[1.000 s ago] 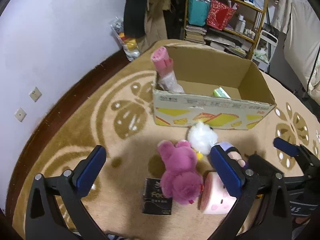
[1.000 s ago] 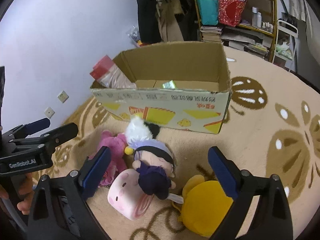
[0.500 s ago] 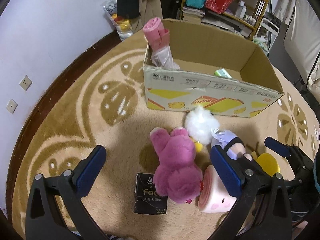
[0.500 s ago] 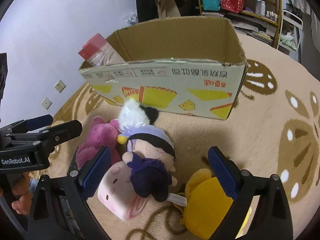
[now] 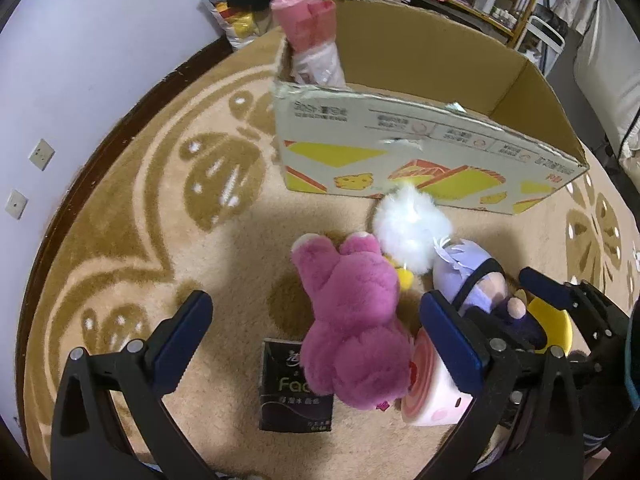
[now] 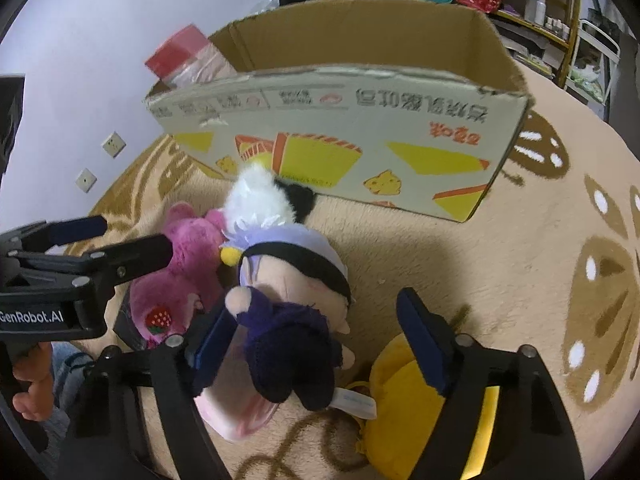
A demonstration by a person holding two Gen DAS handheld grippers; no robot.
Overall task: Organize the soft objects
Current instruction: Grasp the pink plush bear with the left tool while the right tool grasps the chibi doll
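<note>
Both tools open, nothing held. My left gripper [image 5: 316,344] straddles the pink bear [image 5: 352,320]; my right gripper [image 6: 320,344] straddles the purple-haired doll [image 6: 288,300]. All toys lie in one heap on the rug [image 5: 140,240], just in front of the cardboard box [image 5: 420,160].

Risks, as I judge them:
- The doll lies on top of the pink roll-shaped plush [image 6: 232,412] and touches the yellow plush [image 6: 404,408]. Closing low could catch two toys at once.
- The bear leans against the white fluffy toy [image 5: 408,232]; lifting it may drag that one along.
- The black tissue pack [image 5: 296,396] sits partly under the bear and could be pinched with it.
- The two grippers sit close together; closing both could knock the tools.

View differences: left wrist shows the tissue pack's face and the pink roll [image 5: 312,36] standing in the box corner. Right wrist shows the bear's strawberry patch, the doll's face and most of the yellow plush. Neither view shows the box floor.
</note>
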